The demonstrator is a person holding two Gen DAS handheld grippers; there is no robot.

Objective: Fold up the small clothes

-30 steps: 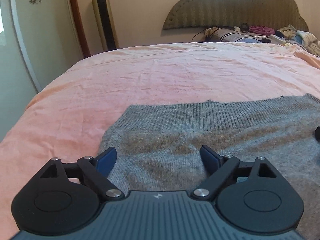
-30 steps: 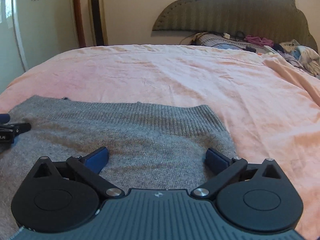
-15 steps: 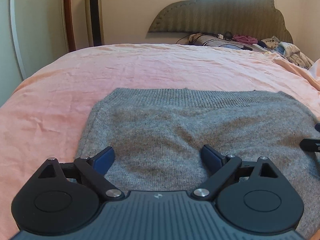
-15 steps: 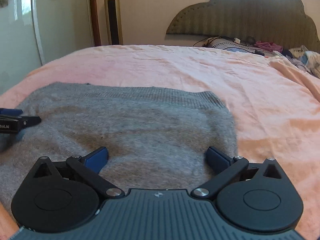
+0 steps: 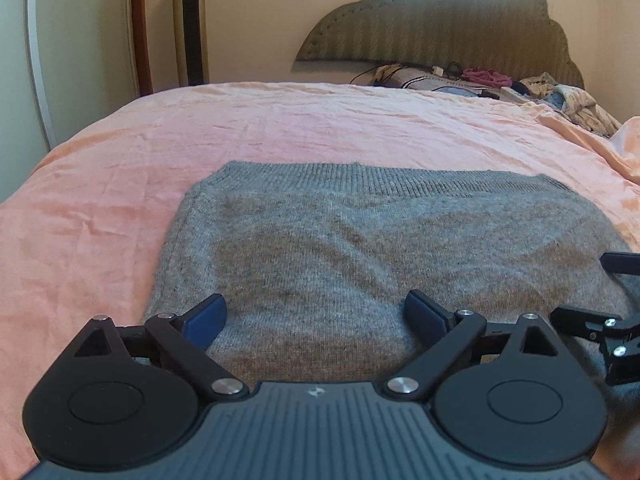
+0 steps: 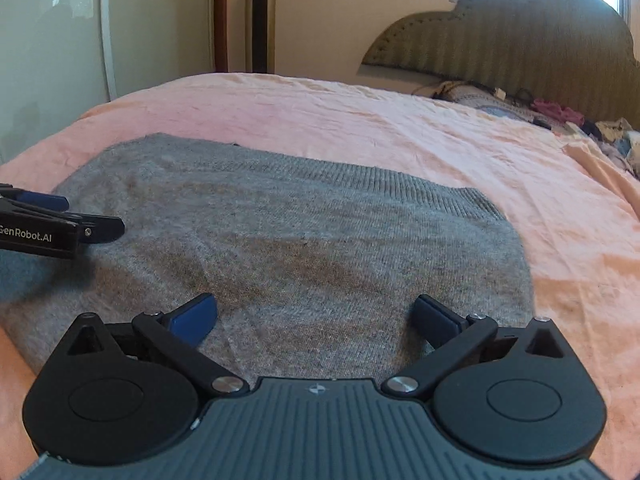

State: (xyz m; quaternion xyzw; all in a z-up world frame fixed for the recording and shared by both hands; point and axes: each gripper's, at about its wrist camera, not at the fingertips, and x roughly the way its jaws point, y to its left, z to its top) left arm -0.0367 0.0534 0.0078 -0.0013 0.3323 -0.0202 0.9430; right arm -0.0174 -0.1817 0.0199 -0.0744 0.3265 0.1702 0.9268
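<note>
Lying flat, grey knit garment (image 5: 360,240) covers pink bedsheet (image 5: 280,128) before padded headboard (image 5: 440,28).

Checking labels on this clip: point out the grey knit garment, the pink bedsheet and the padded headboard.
grey knit garment (image 5: 360,248): left wrist view, middle of its flat body.
pink bedsheet (image 5: 280,128): left wrist view, bare stretch beyond the garment.
padded headboard (image 6: 520,40): right wrist view, centre of its ribbed face.

A wrinkled pink bedsheet (image 5: 280,140) covers the bed, with a scalloped olive headboard (image 5: 440,28) behind a heap of mixed clothes (image 5: 560,100), and a gold tower fan (image 5: 191,24) by the wall.
</note>
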